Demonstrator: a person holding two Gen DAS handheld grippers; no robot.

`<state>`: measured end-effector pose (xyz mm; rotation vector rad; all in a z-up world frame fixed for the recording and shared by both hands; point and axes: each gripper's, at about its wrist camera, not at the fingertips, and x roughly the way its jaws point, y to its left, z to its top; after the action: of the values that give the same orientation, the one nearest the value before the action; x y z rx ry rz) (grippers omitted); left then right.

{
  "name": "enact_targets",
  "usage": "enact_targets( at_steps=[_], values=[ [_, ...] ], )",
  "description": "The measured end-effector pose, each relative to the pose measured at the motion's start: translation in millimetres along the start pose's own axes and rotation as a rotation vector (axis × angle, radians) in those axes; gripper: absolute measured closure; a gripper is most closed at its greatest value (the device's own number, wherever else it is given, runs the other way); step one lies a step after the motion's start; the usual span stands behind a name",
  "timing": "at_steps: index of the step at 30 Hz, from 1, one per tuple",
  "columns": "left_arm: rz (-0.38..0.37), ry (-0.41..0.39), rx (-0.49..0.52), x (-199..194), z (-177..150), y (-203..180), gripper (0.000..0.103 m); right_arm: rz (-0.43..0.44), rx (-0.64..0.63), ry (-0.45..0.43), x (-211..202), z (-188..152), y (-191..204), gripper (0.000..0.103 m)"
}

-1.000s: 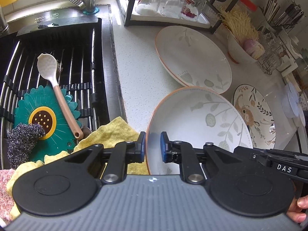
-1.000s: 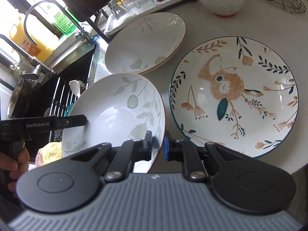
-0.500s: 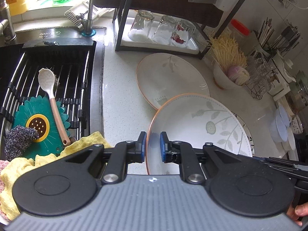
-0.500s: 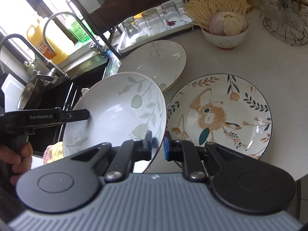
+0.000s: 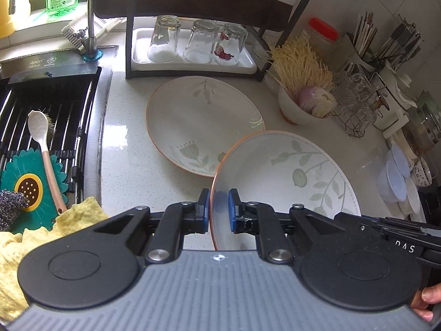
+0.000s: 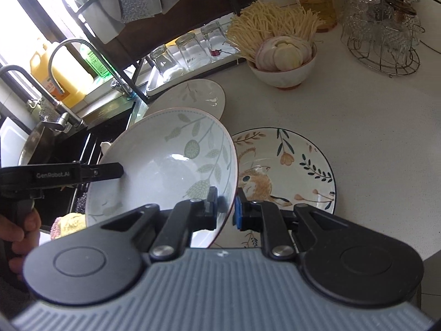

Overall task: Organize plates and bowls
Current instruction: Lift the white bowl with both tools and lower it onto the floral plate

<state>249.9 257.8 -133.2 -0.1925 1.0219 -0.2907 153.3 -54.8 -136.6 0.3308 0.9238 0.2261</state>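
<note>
Both grippers pinch opposite rims of the white leaf-patterned ceramic bowl [image 6: 171, 171], the left gripper [image 5: 218, 211] and the right gripper [image 6: 224, 207] sharing its weight. It hangs tilted above the counter, the matching orange-rimmed bowl [image 5: 201, 121] just ahead of the left gripper, probably its nesting spot.

Leaf bowl [image 6: 171, 171] above rabbit plate [image 6: 297, 171]; 2nd plate [image 5: 201, 124] behind, sink rack [image 5: 46, 115] left.

The right hand-held gripper [image 6: 223, 205] clamps the near rim of a tilted white leaf-patterned ceramic bowl [image 6: 171, 165], whose far rim the left hand-held gripper [image 6: 120, 170] grips, above a rabbit-painted round plate [image 6: 292, 171] on the white table [image 6: 372, 127].
</note>
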Motion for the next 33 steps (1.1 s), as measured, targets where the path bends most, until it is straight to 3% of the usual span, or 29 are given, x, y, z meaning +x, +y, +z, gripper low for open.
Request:
enact_targets(
  at_steps=[13, 20, 33],
  values=[
    [-0.006, 0.076, 0.001, 40.9, -12.7, -46.0, 0.088, -0.083, 0.04, 0.011, 3.2, -6.6, -50.7, 0.085],
    [0.016, 0.1, -0.039, 59.3, -14.9, -54.1, 0.087, -0.132, -0.02, 0.01, 9.3, -7.9, -58.1, 0.083],
    [0.109, 0.187, 0.027, 83.6, -6.1, -64.4, 0.084, -0.175, -0.054, -0.009, 28.8, -3.0, -57.6, 0.083]
  ],
)
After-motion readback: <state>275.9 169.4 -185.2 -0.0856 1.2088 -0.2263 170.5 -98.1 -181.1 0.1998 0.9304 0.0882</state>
